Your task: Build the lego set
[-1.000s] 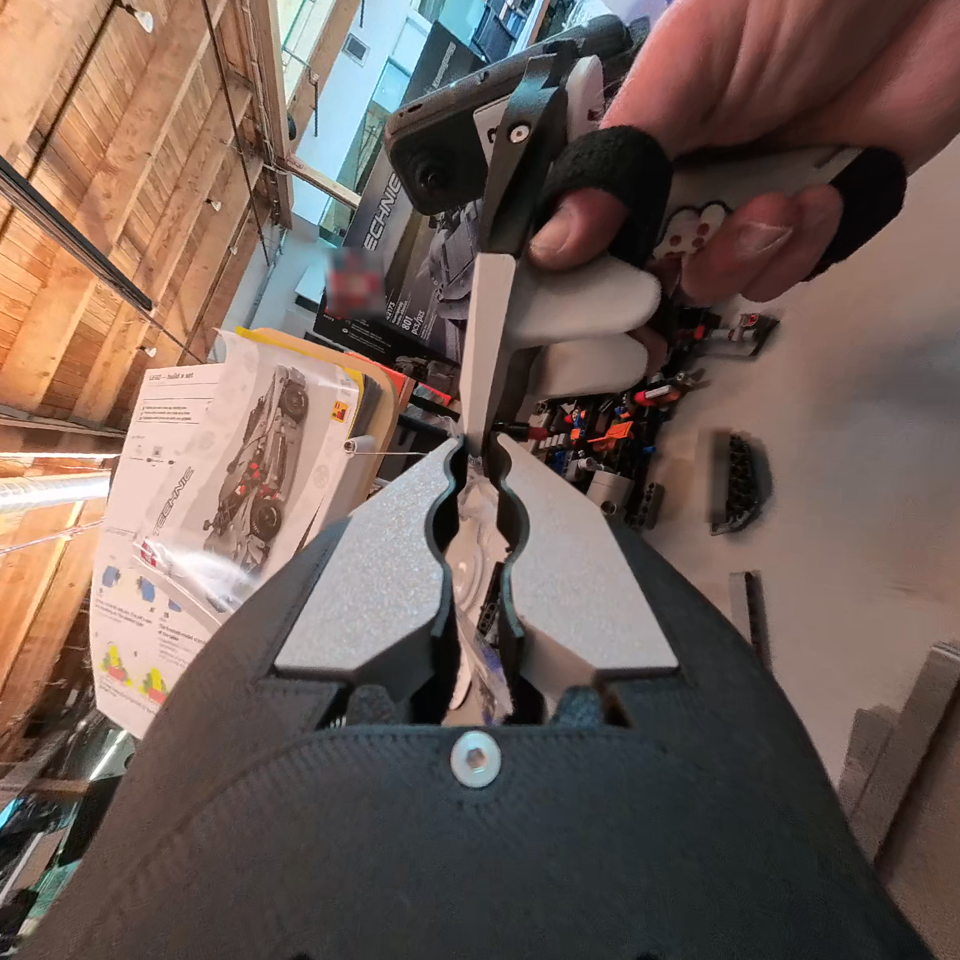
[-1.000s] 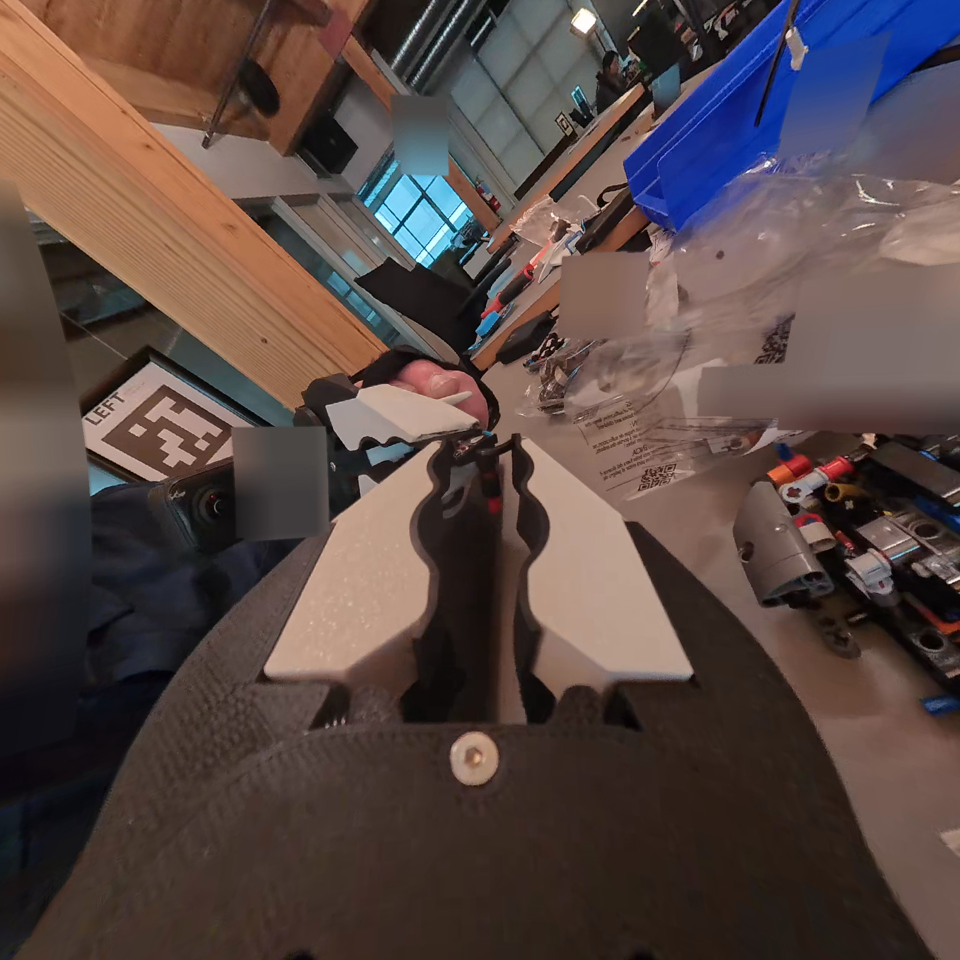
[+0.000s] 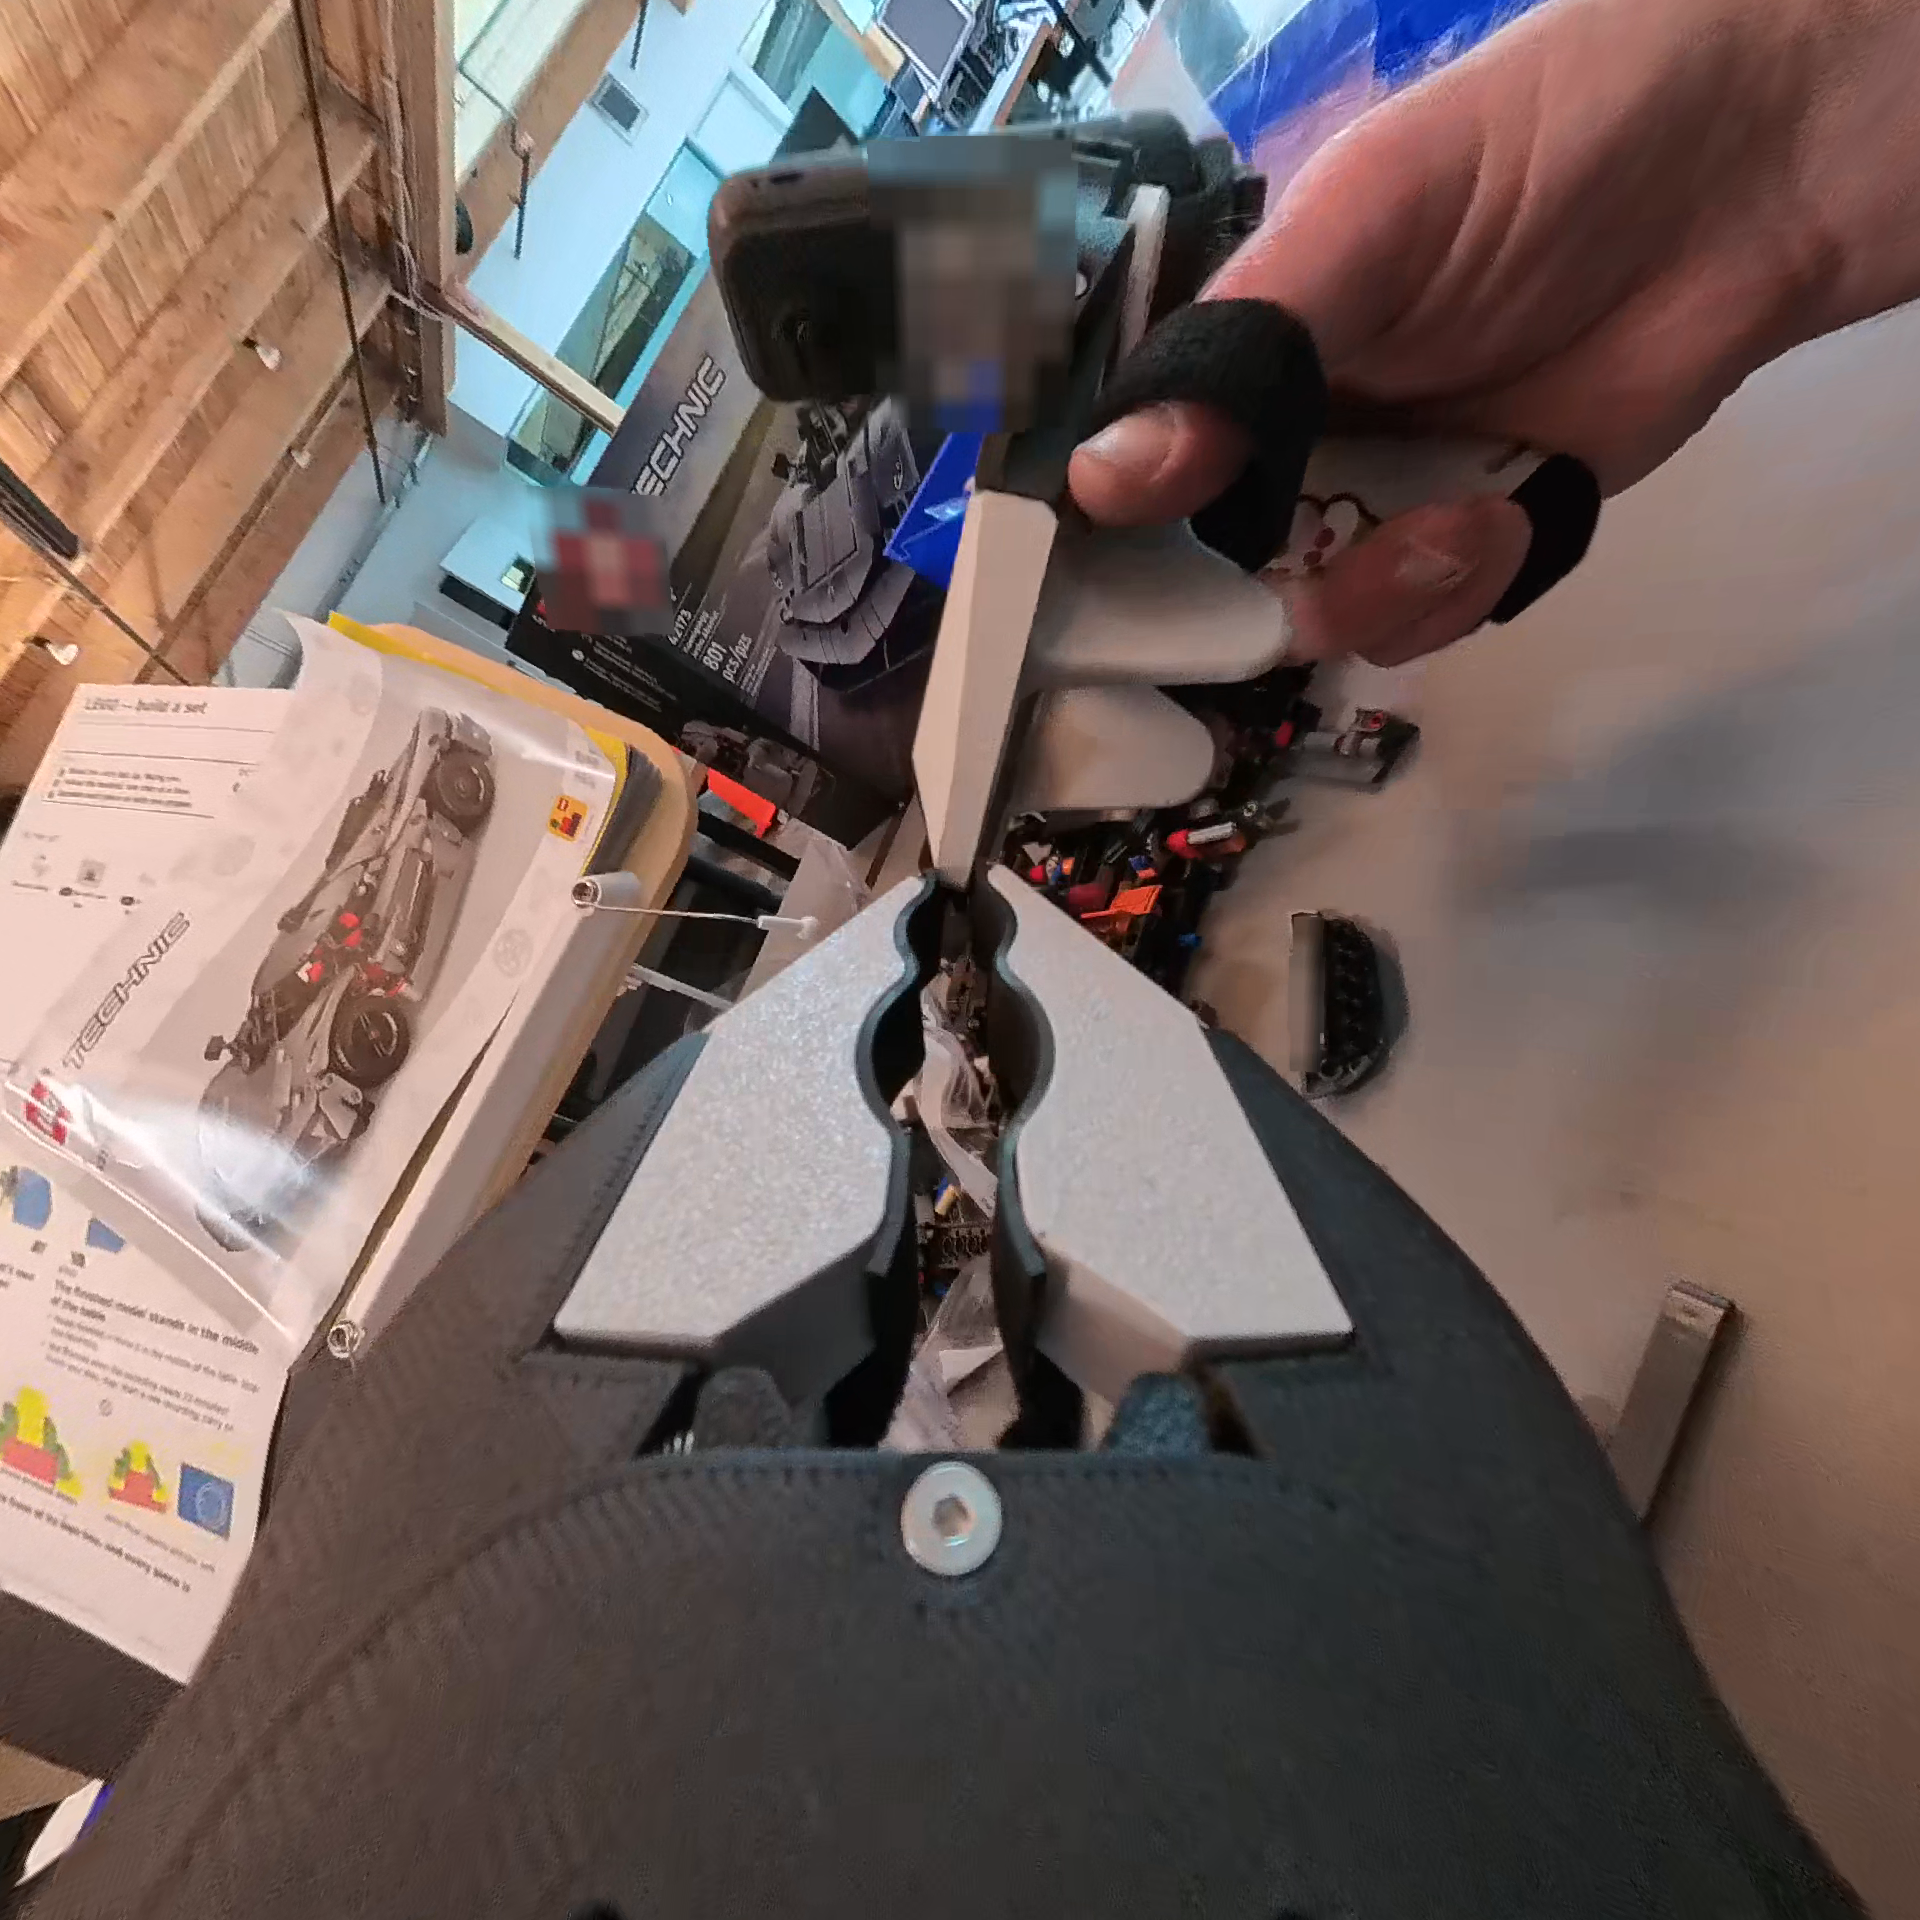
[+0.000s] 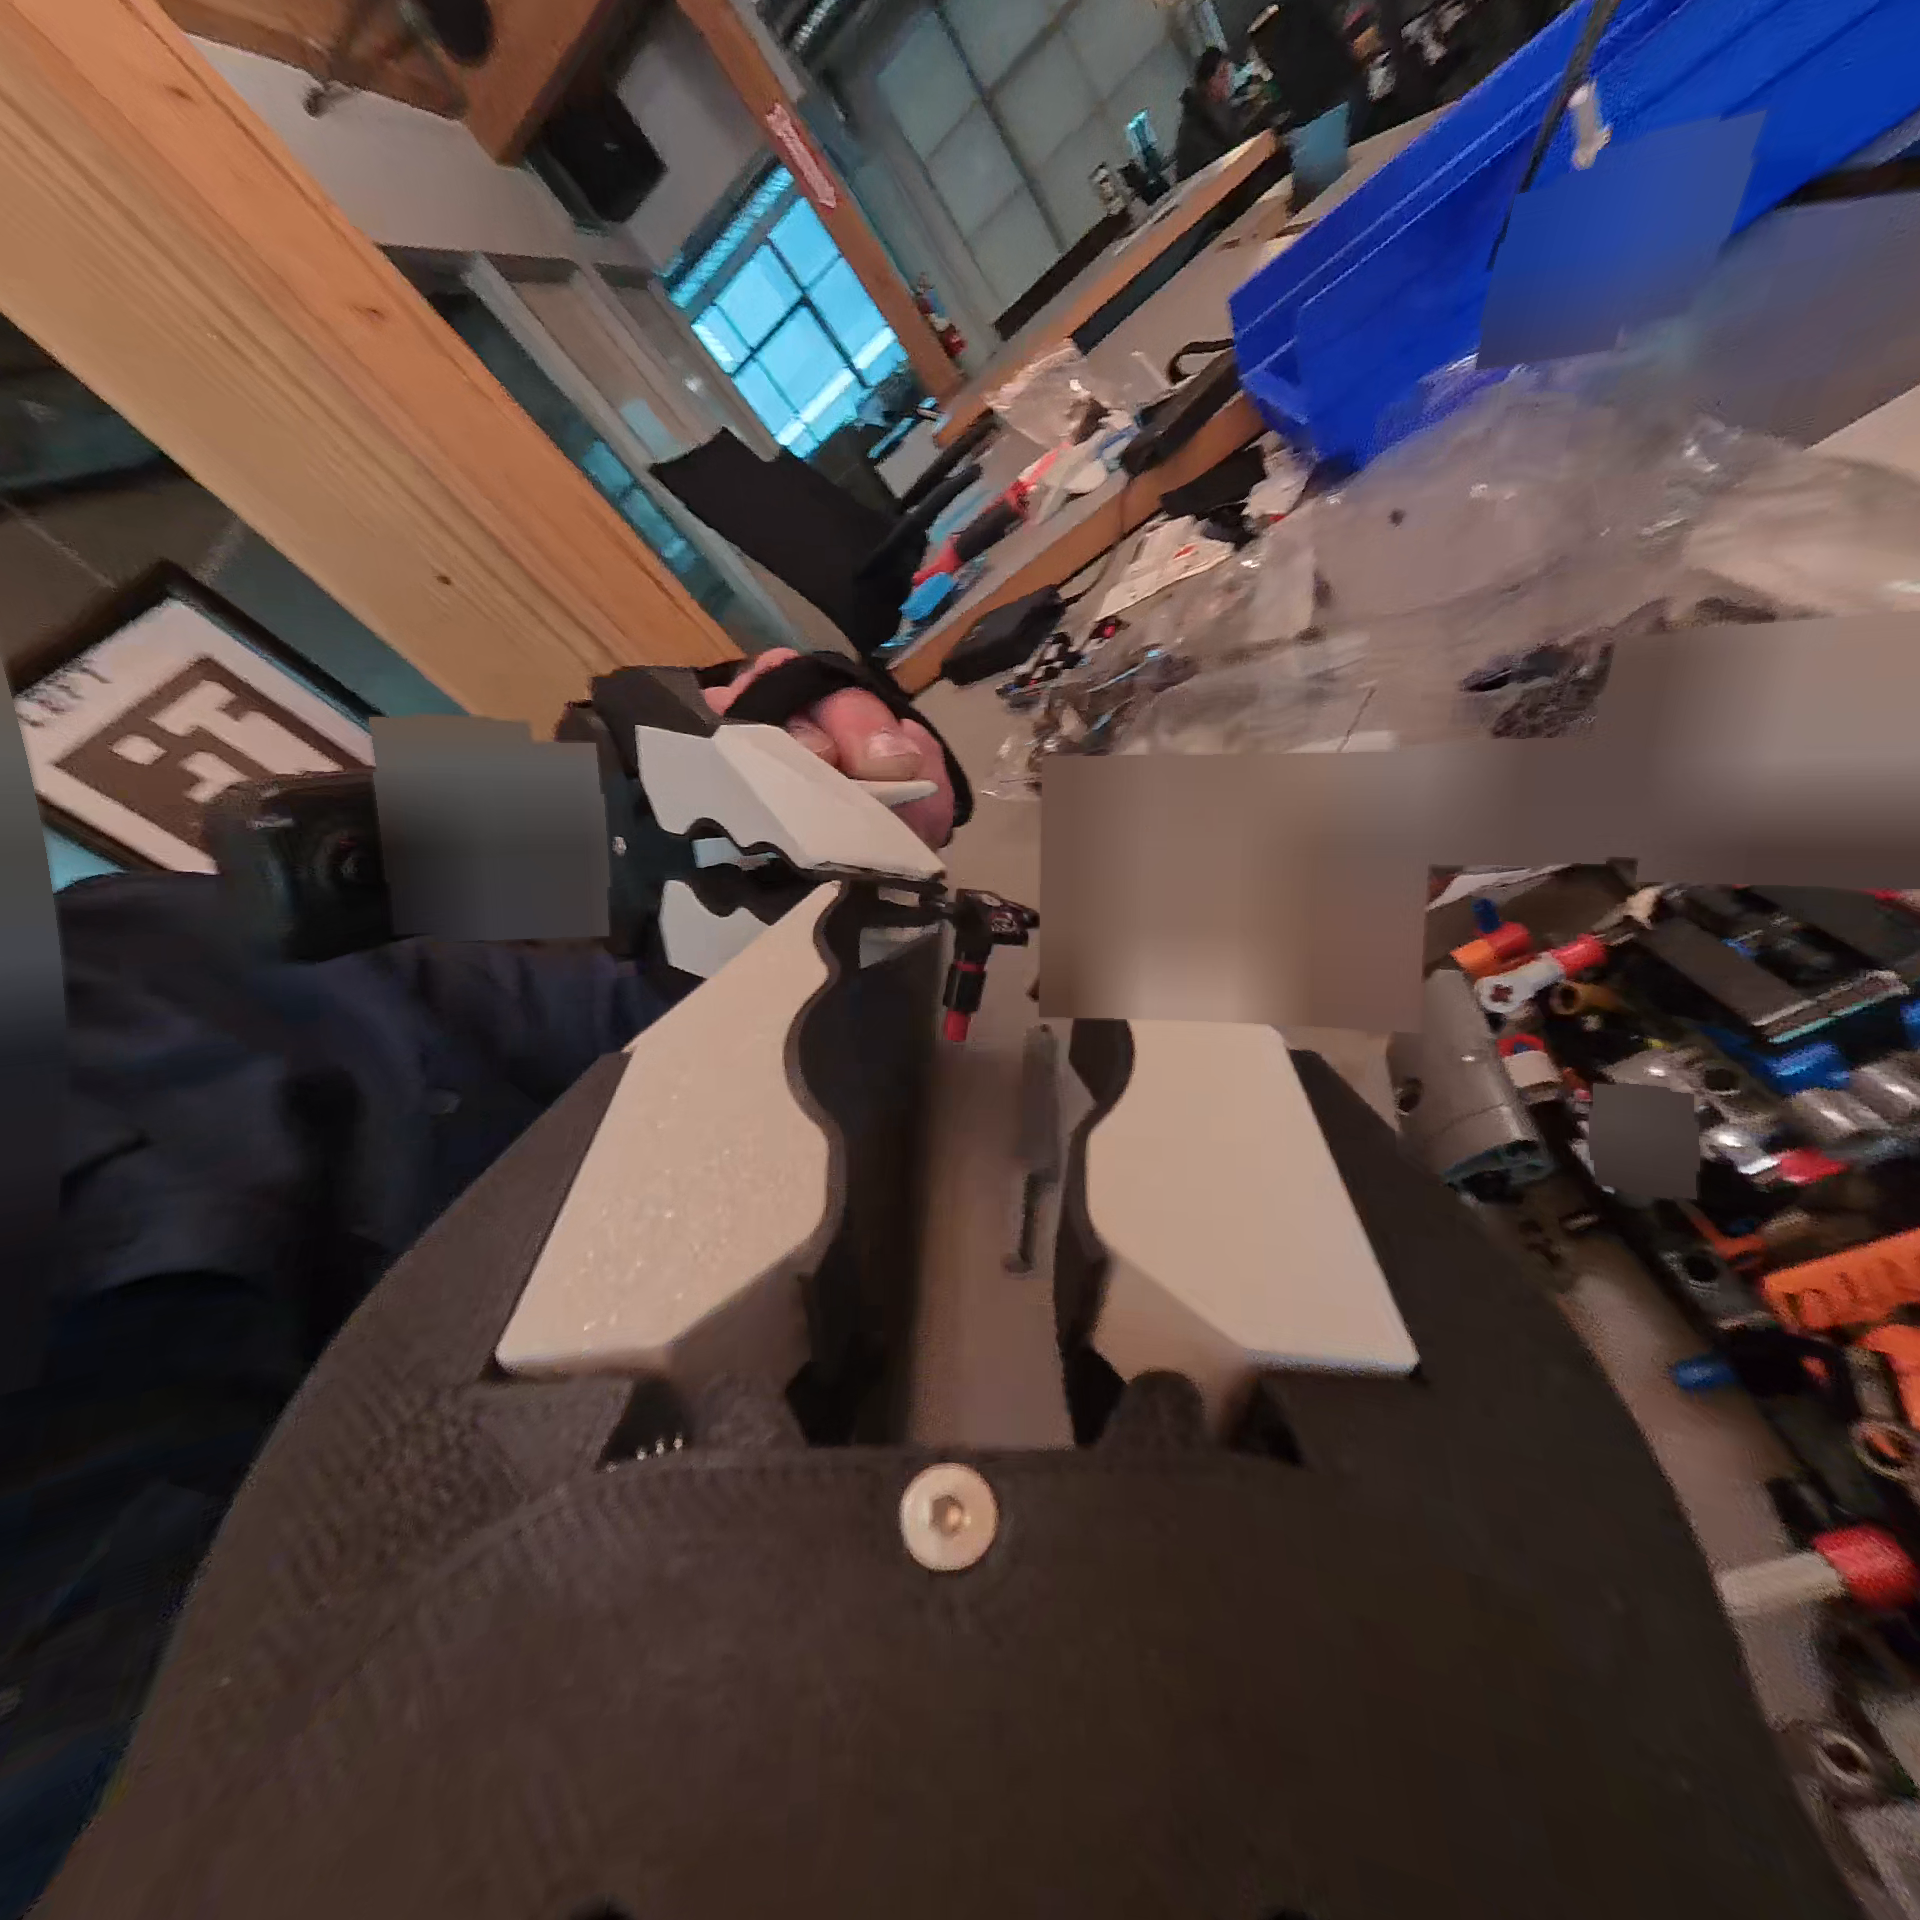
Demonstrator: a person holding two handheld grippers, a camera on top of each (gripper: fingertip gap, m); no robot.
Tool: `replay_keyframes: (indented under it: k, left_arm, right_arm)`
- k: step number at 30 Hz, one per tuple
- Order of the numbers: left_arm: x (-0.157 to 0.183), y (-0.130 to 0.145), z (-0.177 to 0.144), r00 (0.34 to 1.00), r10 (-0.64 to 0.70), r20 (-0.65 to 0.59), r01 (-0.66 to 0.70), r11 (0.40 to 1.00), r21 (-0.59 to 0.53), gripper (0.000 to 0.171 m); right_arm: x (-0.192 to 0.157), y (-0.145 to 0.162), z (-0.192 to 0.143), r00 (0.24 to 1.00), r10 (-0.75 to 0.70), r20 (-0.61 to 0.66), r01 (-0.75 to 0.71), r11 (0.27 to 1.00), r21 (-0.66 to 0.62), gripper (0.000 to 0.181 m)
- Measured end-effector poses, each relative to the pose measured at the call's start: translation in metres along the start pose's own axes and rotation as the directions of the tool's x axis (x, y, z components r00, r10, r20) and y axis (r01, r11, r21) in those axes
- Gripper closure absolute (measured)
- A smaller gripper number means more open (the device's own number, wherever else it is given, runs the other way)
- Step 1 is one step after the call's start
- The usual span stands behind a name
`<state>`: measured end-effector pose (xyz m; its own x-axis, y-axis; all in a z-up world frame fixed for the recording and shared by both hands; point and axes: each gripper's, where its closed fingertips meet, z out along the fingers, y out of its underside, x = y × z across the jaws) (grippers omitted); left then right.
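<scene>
A: What holds parts here?

B: In the right wrist view a blue bin (image 4: 1382,301) stands at the far side of the desk (image 4: 1174,1081); its contents are hidden. Clear plastic bags (image 4: 1558,540) lie in front of it, some with small dark pieces inside. Loose lego parts (image 4: 1714,1143) lie heaped on the desk to the right.

A: And the piece being built?

B: A small black lego assembly (image 4: 977,920) with a red-tipped pin is clamped in the left tongs (image 4: 925,873), at the tip of the right tongs (image 4: 997,997). The pin's long axis points down toward the desk.

A: The right tongs?

B: Spread apart, holding nothing.

A: What does the left wrist view add?

B: The left tongs (image 3: 961,899) nearly together on the dark piece, the right tongs (image 3: 961,852) meeting them tip to tip, the right hand (image 3: 1538,312) gripping them, an instruction booklet (image 3: 208,1039) on the left, and the set's box (image 3: 748,582) behind.
</scene>
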<state>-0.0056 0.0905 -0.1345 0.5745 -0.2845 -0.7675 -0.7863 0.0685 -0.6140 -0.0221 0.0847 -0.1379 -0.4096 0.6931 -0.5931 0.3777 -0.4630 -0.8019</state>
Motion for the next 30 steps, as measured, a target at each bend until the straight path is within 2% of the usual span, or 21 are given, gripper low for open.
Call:
replay_keyframes:
  k: [1, 3, 5, 6, 9, 13, 16, 18, 27, 30]
  left_arm:
    - [0.001, 0.002, 0.000, 1.000, 0.000, -0.005, 0.000, 1.000, -0.012, 0.170]
    - [0.005, 0.011, 0.005, 0.999, -0.012, -0.036, 0.010, 0.999, -0.051, 0.170]
    - [0.006, 0.019, 0.006, 0.999, -0.011, -0.044, 0.007, 0.996, -0.089, 0.171]
    - [0.008, 0.022, 0.007, 0.998, -0.018, -0.061, 0.012, 0.995, -0.101, 0.171]
    - [0.011, 0.027, 0.008, 0.995, -0.052, -0.088, 0.042, 0.992, -0.119, 0.171]
    - [0.004, 0.023, 0.006, 0.987, -0.136, -0.084, 0.129, 0.988, -0.091, 0.171]
    - [-0.002, 0.023, 0.005, 0.980, -0.187, -0.071, 0.182, 0.980, -0.079, 0.171]
    - [-0.003, 0.022, 0.005, 0.978, -0.198, -0.067, 0.192, 0.978, -0.083, 0.171]
    - [-0.004, 0.028, 0.008, 0.951, -0.298, -0.083, 0.289, 0.952, -0.105, 0.171]
    - [-0.004, 0.025, 0.007, 0.945, -0.314, -0.094, 0.305, 0.948, -0.095, 0.171]
  right_arm:
    - [0.005, 0.001, -0.001, 0.998, -0.031, -0.049, 0.031, 0.999, -0.013, 0.139]
    - [0.008, 0.002, -0.003, 0.991, -0.084, -0.105, 0.080, 0.996, -0.040, 0.144]
    - [-0.003, -0.006, -0.009, 0.992, -0.111, -0.062, 0.111, 0.994, 0.003, 0.119]
    - [-0.001, -0.010, -0.014, 0.988, -0.128, -0.087, 0.129, 0.992, 0.013, 0.119]
    - [0.013, 0.002, -0.021, 0.950, -0.233, -0.209, 0.214, 0.971, -0.109, 0.126]
    - [0.017, 0.019, -0.011, 0.891, -0.373, -0.258, 0.311, 0.917, -0.249, 0.134]
    - [0.017, 0.020, -0.006, 0.791, -0.528, -0.309, 0.431, 0.839, -0.331, 0.151]
    - [0.017, 0.018, -0.004, 0.738, -0.586, -0.335, 0.476, 0.804, -0.358, 0.157]
    - [0.006, 0.006, -0.004, 0.452, -0.808, -0.378, 0.665, 0.588, -0.460, 0.168]
    - [0.008, 0.010, -0.001, 0.402, -0.842, -0.360, 0.679, 0.538, -0.500, 0.175]
